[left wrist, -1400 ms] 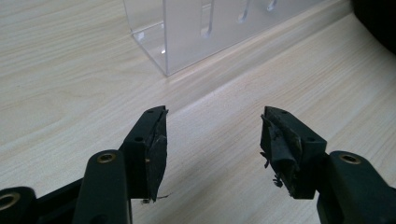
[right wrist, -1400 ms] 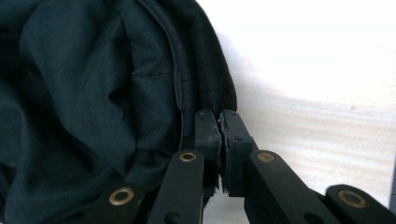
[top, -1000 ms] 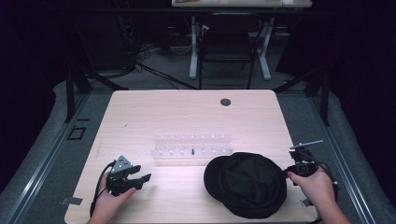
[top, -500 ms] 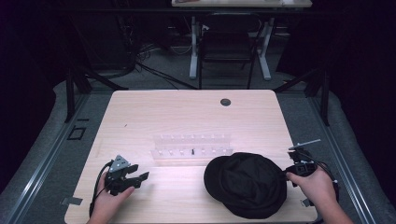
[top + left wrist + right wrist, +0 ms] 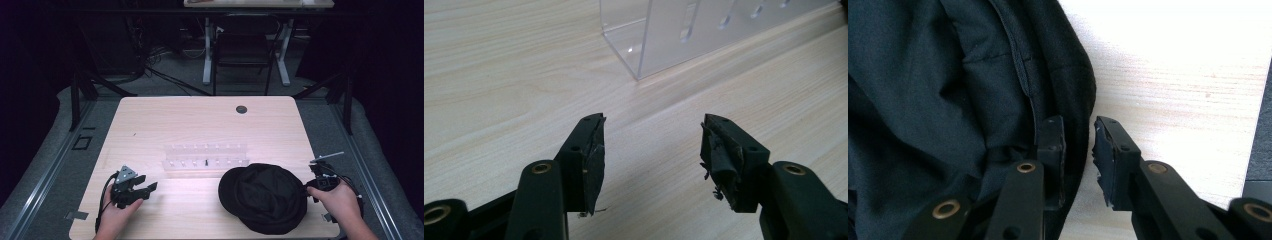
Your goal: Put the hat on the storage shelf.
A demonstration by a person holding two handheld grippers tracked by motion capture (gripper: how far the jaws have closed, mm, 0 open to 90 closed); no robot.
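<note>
A black hat [image 5: 264, 197] lies crown-up on the near right of the wooden table [image 5: 200, 125]. My right gripper [image 5: 311, 188] is at the hat's right edge. In the right gripper view its jaws stand a narrow gap apart, astride the rim of the black hat [image 5: 948, 100], with the right gripper [image 5: 1079, 150] not pressed fully together. My left gripper [image 5: 146, 188] rests low at the near left, held by a hand. Its jaws are wide open with nothing between them, and the left gripper [image 5: 651, 145] points toward a clear plastic rack [image 5: 664, 35].
The clear plastic rack [image 5: 206, 156] with a row of small holes stands mid-table, between the two grippers and just behind the hat. A round grommet [image 5: 241, 109] sits near the far edge. The table's right edge [image 5: 1255, 150] runs close to my right gripper.
</note>
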